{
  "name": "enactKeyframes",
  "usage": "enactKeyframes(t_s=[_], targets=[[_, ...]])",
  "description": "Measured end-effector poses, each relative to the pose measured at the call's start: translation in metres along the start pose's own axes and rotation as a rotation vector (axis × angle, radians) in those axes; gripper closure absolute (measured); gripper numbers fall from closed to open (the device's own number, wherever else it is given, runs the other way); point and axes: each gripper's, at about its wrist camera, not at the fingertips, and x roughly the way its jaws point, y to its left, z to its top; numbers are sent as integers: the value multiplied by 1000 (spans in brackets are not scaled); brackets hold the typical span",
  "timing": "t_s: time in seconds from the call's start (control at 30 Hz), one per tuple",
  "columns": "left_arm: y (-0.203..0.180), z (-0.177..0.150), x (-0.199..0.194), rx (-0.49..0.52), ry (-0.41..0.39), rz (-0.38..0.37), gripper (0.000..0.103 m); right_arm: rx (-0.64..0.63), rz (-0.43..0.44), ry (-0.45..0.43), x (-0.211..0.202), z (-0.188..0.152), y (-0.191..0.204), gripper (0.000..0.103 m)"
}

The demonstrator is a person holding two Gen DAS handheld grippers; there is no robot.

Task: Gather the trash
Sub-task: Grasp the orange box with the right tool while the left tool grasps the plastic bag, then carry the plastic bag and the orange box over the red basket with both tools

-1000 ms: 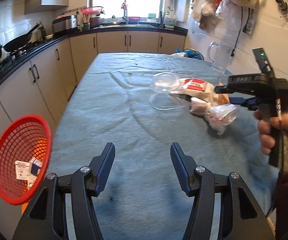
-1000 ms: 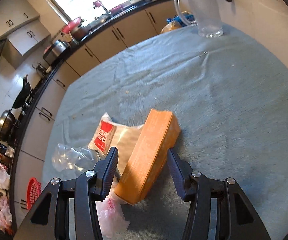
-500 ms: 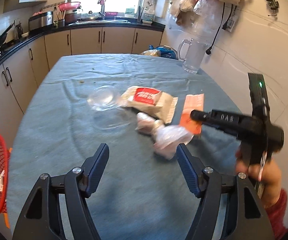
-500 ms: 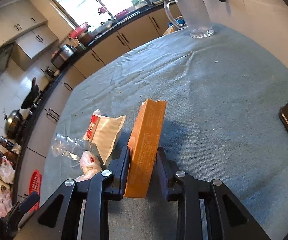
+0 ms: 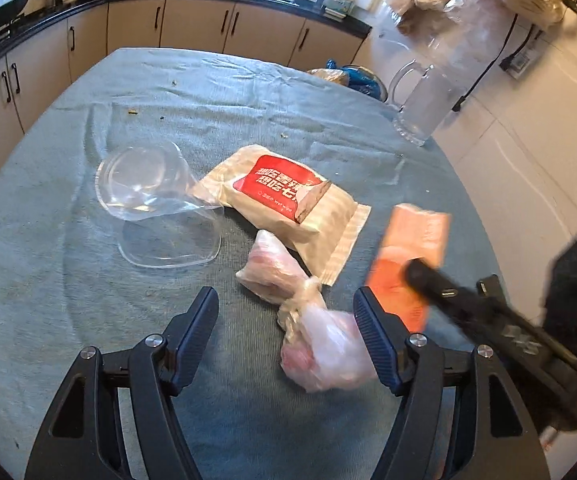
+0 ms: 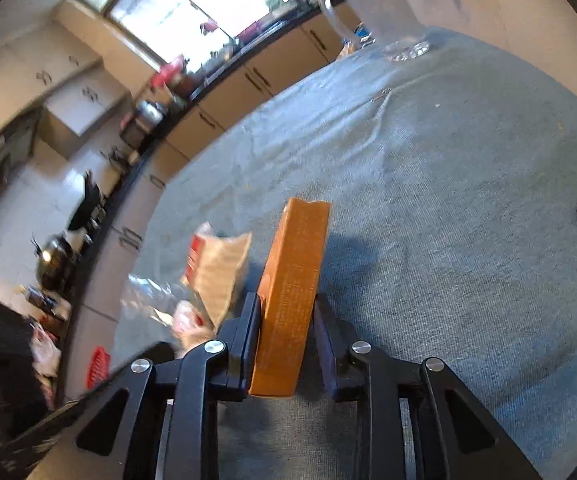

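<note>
Fingers of the right gripper have just been closing and now clamp the narrow faces of an orange box; we read the edgewise hold as chosen because the flat carton fits the span only that way. Fingers of the left gripper stand spread and empty, having just widened, poised over a knotted pink plastic bag on the near part of the table; we judge it the next target. A wet-wipe packet lies just beyond, its left end touching a clear plastic lid. A red basket, far left beside the table in the right wrist view, is the likely destination. Motion blur smears the right gripper, box and bag in the left wrist view; most of the basket is hidden, and the bag's contents cannot be told.
</note>
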Motion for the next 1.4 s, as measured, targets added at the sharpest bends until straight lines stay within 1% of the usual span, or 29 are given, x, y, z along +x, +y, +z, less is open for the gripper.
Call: enactKeyframes(t_s=[0.03, 0.1, 0.17, 0.2, 0.23, 0.27, 0.3, 0.33, 0.37, 0.4, 0.43, 0.47, 0.57, 0.67, 0.8, 0.9, 0.97, 1.03, 1.23, 1.4], targets=[[-2, 1, 4, 6, -1, 12, 34, -8, -25, -30, -6, 1, 1, 75], [-5, 1, 12, 16, 5, 26, 34, 2, -34, -69, -14, 3, 0, 75], [-6, 3, 17, 26, 12, 35, 34, 13, -49, -83, -16, 4, -2, 75], [-8, 3, 21, 38, 16, 36, 36, 30, -40, -84, -17, 4, -5, 75], [-11, 3, 25, 52, 22, 37, 42, 39, -35, -83, -17, 5, -7, 75], [-14, 2, 29, 66, 29, 33, 46, 43, -34, -81, -17, 5, -8, 75], [-16, 0, 32, 81, 40, 26, 53, 47, -32, -82, -17, 6, -8, 75], [-17, -2, 35, 91, 48, 20, 57, 48, -29, -81, -17, 6, -8, 75], [-21, -6, 34, 121, 22, 40, 61, 45, -25, -77, -16, 6, -7, 75], [-25, -9, 33, 151, 22, 45, 69, 41, -17, -74, -16, 6, -7, 75], [-26, -12, 33, 165, 24, 34, 72, 35, -10, -71, -15, 5, -5, 75], [-27, -14, 30, 178, 16, 30, 72, 22, -2, -71, -15, 4, -2, 75], [-23, -22, 17, 216, -26, 52, 72, -13, 11, -79, -17, 3, 3, 75], [-13, -29, -2, 212, -71, 66, 72, -67, 31, -89, -18, 1, 13, 75], [4, -35, -28, 218, -150, 140, 72, -204, 65, -110, -22, -11, 41, 75], [19, -37, -42, 200, -184, 170, 72, -330, 96, -130, -25, -24, 66, 75], [29, -38, -49, 192, -202, 193, 72, -379, 119, -125, -24, -31, 78, 75], [39, -40, -55, 186, -216, 215, 72, -418, 124, -123, -23, -37, 84, 75], [50, -46, -58, 187, -232, 258, 72, -462, 131, -113, -17, -44, 92, 75], [54, -50, -63, 187, -247, 266, 72, -484, 130, -103, -13, -48, 92, 75]])
